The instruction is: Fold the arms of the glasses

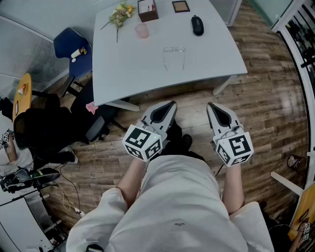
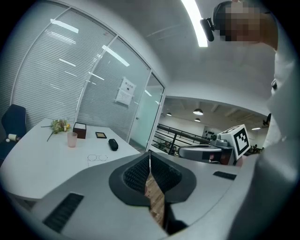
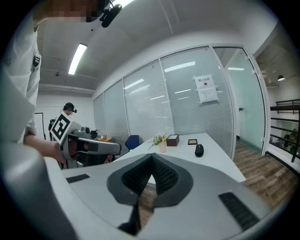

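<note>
glasses [image 1: 174, 56] lie arms-out on the white table [image 1: 133, 69], well ahead of both my grippers and touched by neither. left gripper [image 1: 170, 106] is clenched with nothing between its jaws, held over the wood floor short of the table edge. right gripper [image 1: 211, 107] is clenched and empty too, just beside the left. pink cup [image 1: 141, 30] and black mouse [image 1: 197, 24] sit beyond the glasses.

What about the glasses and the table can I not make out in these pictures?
- Head view: the glasses are thin and faint; hinges too small to judge.
- Right gripper view: glasses not seen, probably behind the body of the right gripper.
- Head view: brown box contents too small; table far edge cut off by the picture's top.
</note>
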Demonstrator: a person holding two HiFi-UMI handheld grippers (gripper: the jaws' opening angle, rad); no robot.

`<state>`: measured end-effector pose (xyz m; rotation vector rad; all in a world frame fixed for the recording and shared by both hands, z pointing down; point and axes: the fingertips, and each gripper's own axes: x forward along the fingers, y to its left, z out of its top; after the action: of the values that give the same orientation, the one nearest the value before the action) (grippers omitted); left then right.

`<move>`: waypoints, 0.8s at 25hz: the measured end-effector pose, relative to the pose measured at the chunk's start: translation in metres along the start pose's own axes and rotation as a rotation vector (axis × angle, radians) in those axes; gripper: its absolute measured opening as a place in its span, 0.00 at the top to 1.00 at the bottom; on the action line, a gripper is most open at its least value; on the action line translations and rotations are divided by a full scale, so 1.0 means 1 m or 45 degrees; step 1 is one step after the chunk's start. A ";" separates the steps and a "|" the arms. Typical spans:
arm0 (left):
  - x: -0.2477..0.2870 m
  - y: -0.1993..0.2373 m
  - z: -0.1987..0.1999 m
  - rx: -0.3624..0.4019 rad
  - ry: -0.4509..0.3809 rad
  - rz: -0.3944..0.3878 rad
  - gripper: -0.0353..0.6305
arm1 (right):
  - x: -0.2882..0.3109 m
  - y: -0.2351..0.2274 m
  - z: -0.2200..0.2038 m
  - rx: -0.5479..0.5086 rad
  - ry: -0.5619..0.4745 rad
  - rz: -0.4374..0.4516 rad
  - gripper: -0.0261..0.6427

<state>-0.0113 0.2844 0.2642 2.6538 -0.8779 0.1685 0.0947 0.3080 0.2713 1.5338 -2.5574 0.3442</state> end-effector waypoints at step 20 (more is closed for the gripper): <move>-0.003 0.010 0.003 0.033 0.003 0.055 0.91 | 0.009 -0.005 0.001 -0.032 0.025 0.002 0.95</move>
<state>-0.0193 0.2773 0.2638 2.6594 -0.9393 0.1948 0.0951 0.2975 0.2730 1.5125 -2.5387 0.3244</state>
